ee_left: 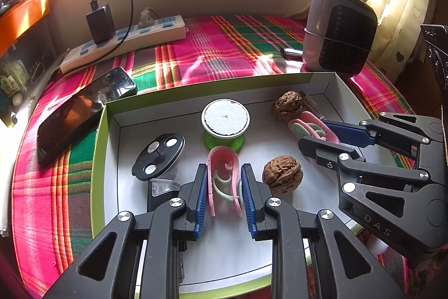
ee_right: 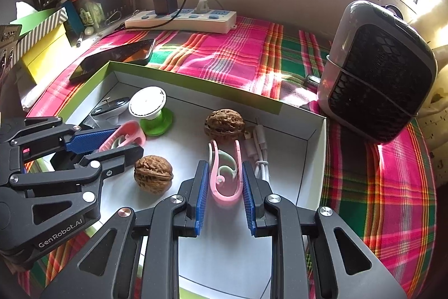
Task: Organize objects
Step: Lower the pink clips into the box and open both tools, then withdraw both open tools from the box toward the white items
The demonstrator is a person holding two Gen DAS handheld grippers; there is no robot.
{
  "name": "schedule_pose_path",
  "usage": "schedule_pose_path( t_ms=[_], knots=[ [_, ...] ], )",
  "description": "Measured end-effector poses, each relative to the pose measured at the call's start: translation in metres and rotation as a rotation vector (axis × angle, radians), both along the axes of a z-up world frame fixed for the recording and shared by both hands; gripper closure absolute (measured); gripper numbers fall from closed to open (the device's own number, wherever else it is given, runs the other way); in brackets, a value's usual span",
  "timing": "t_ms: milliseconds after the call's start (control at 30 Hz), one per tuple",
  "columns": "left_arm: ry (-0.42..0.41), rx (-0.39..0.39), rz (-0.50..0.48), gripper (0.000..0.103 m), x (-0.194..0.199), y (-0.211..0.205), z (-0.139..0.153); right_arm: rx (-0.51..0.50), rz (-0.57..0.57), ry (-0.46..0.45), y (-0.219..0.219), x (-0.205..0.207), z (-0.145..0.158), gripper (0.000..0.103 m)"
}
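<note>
A shallow white box with a green rim [ee_left: 98, 131] [ee_right: 196, 80] lies on a plaid cloth. My left gripper [ee_left: 224, 175] is shut on a pink U-shaped clip [ee_left: 222, 173] inside the box; it also shows in the right wrist view [ee_right: 123, 143]. My right gripper [ee_right: 225, 173] is shut on a second pink clip [ee_right: 225, 178], seen in the left wrist view [ee_left: 310, 128] too. Two walnuts [ee_left: 282, 174] [ee_left: 288, 104] [ee_right: 152, 173] [ee_right: 224, 123], a white-topped green spool [ee_left: 225, 121] [ee_right: 152, 109] and a black round lid [ee_left: 158, 156] [ee_right: 109, 108] lie in the box.
A phone [ee_left: 84, 111] [ee_right: 112, 58] lies left of the box. A power strip [ee_left: 123, 44] [ee_right: 179, 18] with a black charger sits at the back. A grey-black fan heater [ee_left: 338, 30] [ee_right: 378, 72] stands at the right. A white cable [ee_right: 259, 150] lies in the box's right corner.
</note>
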State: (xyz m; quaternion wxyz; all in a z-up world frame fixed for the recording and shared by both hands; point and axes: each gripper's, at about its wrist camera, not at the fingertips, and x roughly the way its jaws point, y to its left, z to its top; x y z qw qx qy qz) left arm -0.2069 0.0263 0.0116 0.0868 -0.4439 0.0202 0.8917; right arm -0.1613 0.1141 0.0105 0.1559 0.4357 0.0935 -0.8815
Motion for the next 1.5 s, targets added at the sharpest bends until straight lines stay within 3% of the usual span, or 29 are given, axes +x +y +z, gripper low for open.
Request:
schedule_pose_path(
  t_ms=[533,767,933,1500],
  knots=[
    [-0.003,-0.007,0.007,0.080,-0.002,-0.001,0.001,0.020,0.006,0.011,-0.003,0.002,-0.001,0.079],
    [-0.007,-0.009,0.017,0.073,-0.001,-0.002,0.002,0.015,0.001,0.019,-0.001,0.003,0.001,0.078],
    [-0.008,-0.009,0.018,0.069,0.001,-0.002,0.003,0.002,0.003,0.026,-0.002,0.007,0.003,0.071],
    [0.043,-0.014,0.020,0.067,0.026,-0.004,0.021,-0.015,-0.013,0.066,0.003,0.029,0.019,0.069]
  ],
)
